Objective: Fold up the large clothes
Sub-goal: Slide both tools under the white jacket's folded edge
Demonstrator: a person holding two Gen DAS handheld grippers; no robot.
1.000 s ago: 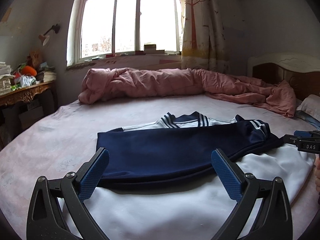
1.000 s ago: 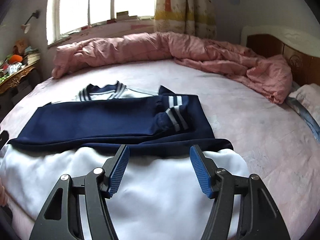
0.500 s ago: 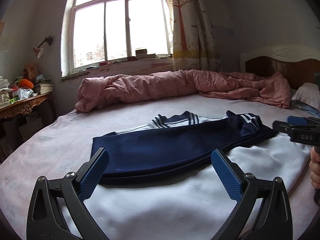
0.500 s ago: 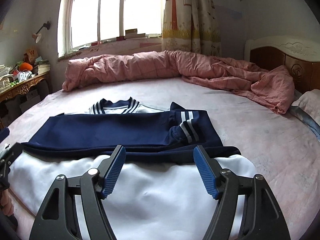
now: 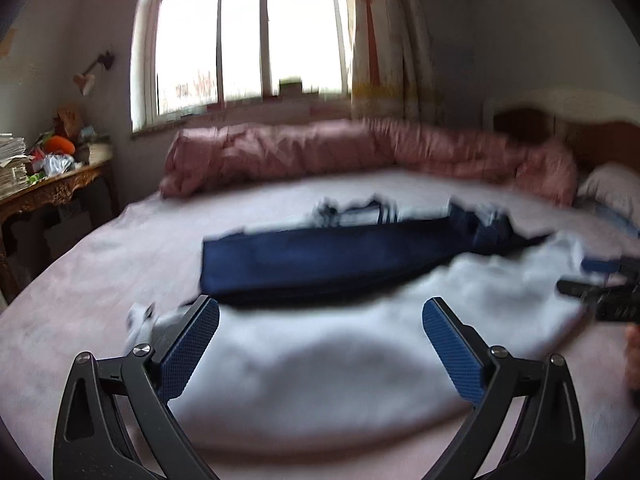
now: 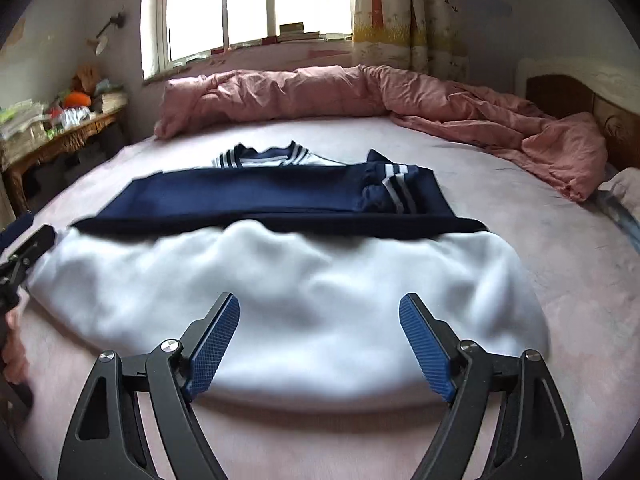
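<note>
Near bed (image 6: 560, 280) surface bare on both sides of the garment (image 6: 280, 280); far edge blocked by rolled pink quilt (image 6: 320, 92); cluttered bench (image 6: 60, 140) far left.

Daylit bedroom: bright window (image 6: 256, 4), patterned curtain (image 6: 408, 12), pink-sheeted bed (image 6: 520, 248), rumpled quilt (image 6: 360, 88), cluttered side table (image 6: 60, 136)
</note>
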